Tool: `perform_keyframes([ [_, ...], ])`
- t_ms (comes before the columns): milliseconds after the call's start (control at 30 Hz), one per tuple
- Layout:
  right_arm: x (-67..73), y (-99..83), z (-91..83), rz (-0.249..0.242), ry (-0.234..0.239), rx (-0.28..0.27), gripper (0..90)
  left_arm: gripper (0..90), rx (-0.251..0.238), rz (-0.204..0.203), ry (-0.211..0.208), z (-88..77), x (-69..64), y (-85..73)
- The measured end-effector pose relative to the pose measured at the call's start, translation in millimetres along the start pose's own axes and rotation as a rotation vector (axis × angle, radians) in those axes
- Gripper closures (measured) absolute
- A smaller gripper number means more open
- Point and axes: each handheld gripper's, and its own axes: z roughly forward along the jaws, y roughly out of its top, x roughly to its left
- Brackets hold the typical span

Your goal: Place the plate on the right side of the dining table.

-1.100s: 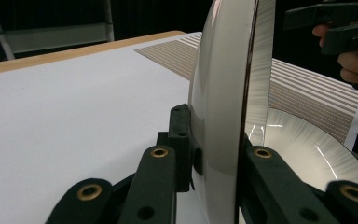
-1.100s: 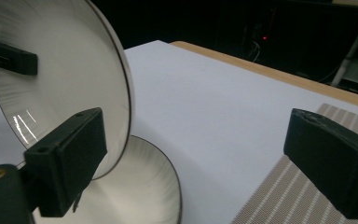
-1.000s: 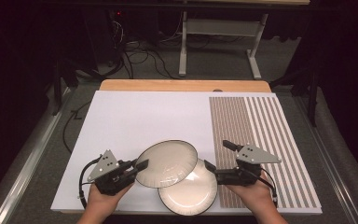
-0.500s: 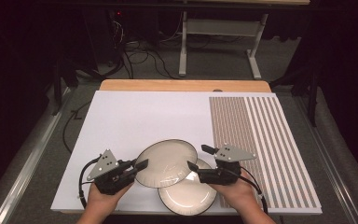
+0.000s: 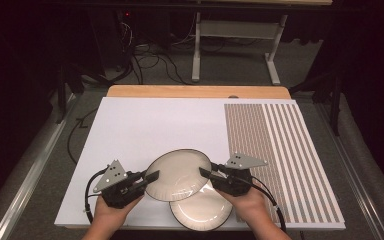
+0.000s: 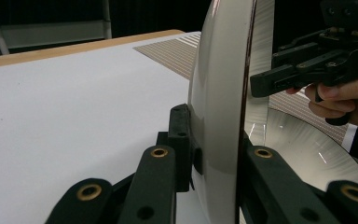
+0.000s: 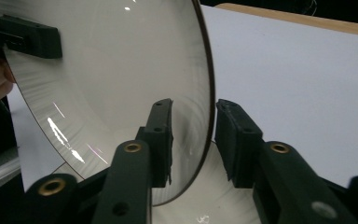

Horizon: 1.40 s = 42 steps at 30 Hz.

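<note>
A cream plate with a dark rim hangs tilted just above the table. My left gripper is shut on its left rim; up close the rim is pinched between the jaws. My right gripper is at the plate's right rim, open. In the right gripper view its jaws straddle the rim, with a gap on the outer side. A second, similar plate lies flat on the table below, partly covered by the held one.
A white mat covers the table, with a brown striped area on its right. A wooden table edge runs along the far side. Beyond it are cables and white desk legs on the floor.
My right gripper moved left from beside the lower plate and now has its jaws around the held plate's right rim. My left gripper and the held plate have stayed nearly still.
</note>
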Motion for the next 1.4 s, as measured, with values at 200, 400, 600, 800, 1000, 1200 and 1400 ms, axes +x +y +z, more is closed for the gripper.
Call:
perform_keyframes([
  [200, -2.4, 0.0, -0.2, 0.040, 0.006, 0.008, 82.4, 79.5, -0.002, -0.029, -0.015, 0.6, 2.7, -0.4],
  [400, -1.8, 2.9, -6.4, 0.049, 0.030, -0.009, 84.8, 80.0, -0.002, -0.050, -0.024, -1.0, 3.8, 0.4],
  [600, -3.8, 10.4, -20.3, 0.044, 0.019, -0.031, 85.9, 79.8, -0.015, -0.063, -0.046, 4.1, 2.6, 12.1],
  [800, -10.9, 15.0, -36.1, 0.043, -0.007, -0.058, 86.2, 79.6, -0.009, -0.037, -0.072, 20.5, -1.4, 29.5],
  [1000, -29.6, 15.8, -58.3, 0.047, -0.055, -0.075, 86.4, 79.6, 0.033, -0.009, -0.094, 49.2, -8.4, 47.4],
  [1200, -42.1, 16.3, -74.3, 0.053, -0.086, -0.093, 86.5, 79.6, 0.044, -0.004, -0.108, 68.6, -14.1, 58.4],
  [1400, -56.1, 14.1, -90.3, 0.066, -0.124, -0.105, 86.5, 79.6, 0.062, 0.003, -0.124, 90.8, -21.0, 67.5],
])
